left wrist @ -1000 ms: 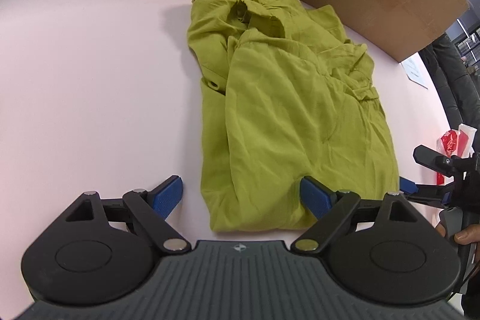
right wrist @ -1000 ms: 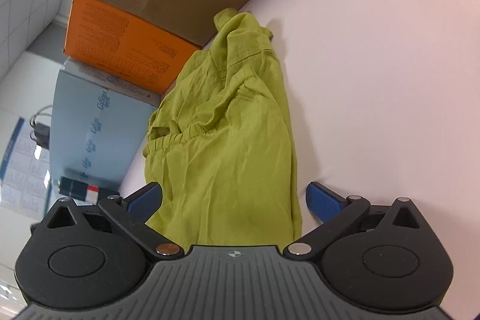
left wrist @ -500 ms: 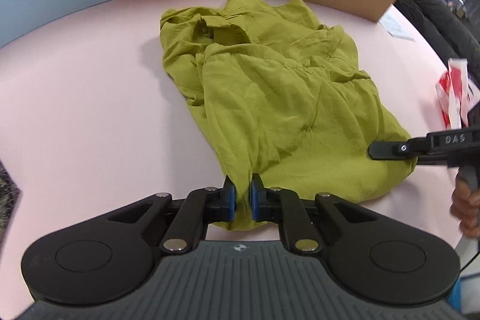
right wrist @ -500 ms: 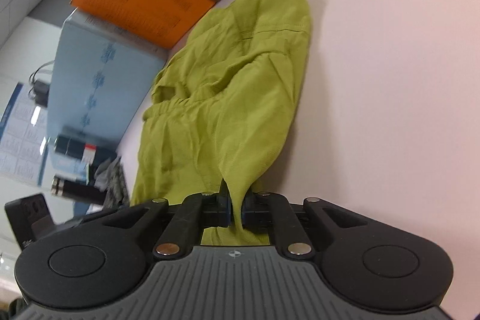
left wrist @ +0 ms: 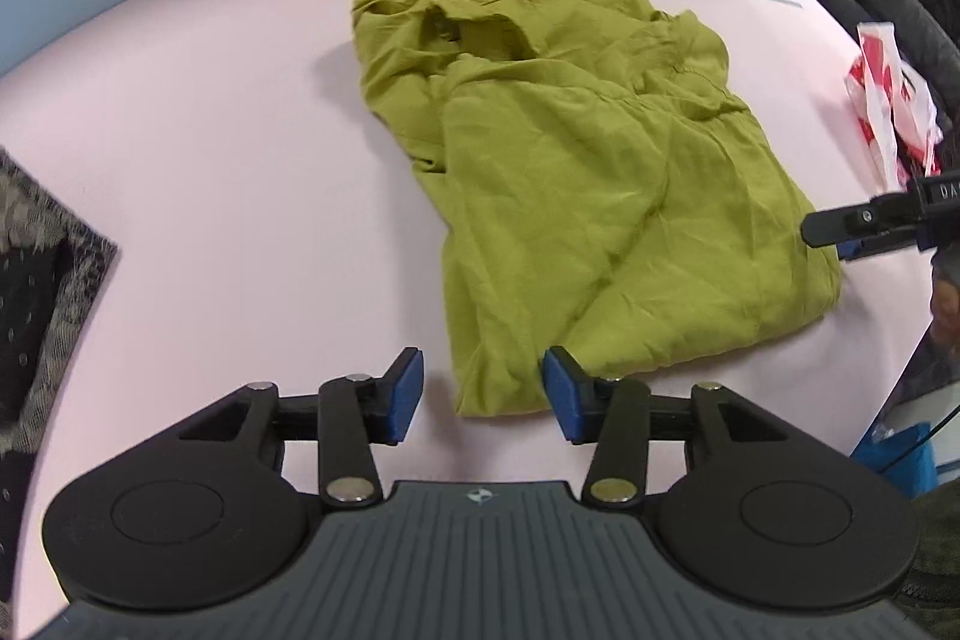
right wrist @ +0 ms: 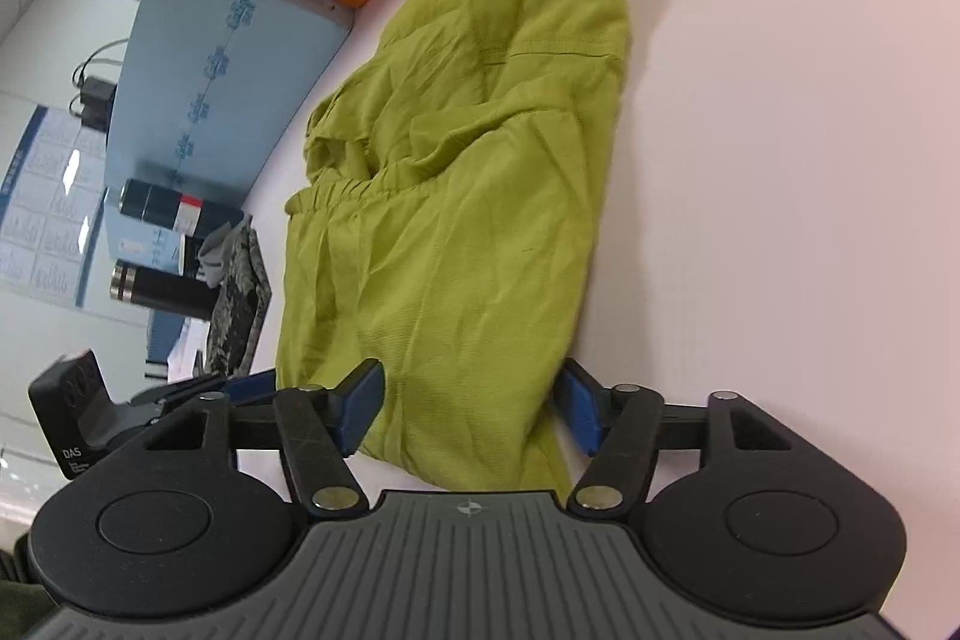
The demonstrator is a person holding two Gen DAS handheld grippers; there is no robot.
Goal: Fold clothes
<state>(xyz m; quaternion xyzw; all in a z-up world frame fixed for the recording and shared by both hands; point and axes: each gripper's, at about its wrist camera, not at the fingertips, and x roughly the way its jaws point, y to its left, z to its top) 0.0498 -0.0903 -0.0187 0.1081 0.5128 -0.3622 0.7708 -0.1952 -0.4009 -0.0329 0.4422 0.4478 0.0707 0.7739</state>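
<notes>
Garment (left wrist: 576, 196): light, limp cloth, best pinched at near corners; left gripper (left wrist: 483, 394) and right gripper (right wrist: 471, 409), jaws just parted, grasp nothing.

Both grippers pinched the green garment (left wrist: 588, 196) hem 0.5 s ago; jaws have just been opening. Left gripper (left wrist: 483, 396) pads clear of cloth. Right gripper (right wrist: 474, 403): hem loose between fingers, pulled nearer.
</notes>
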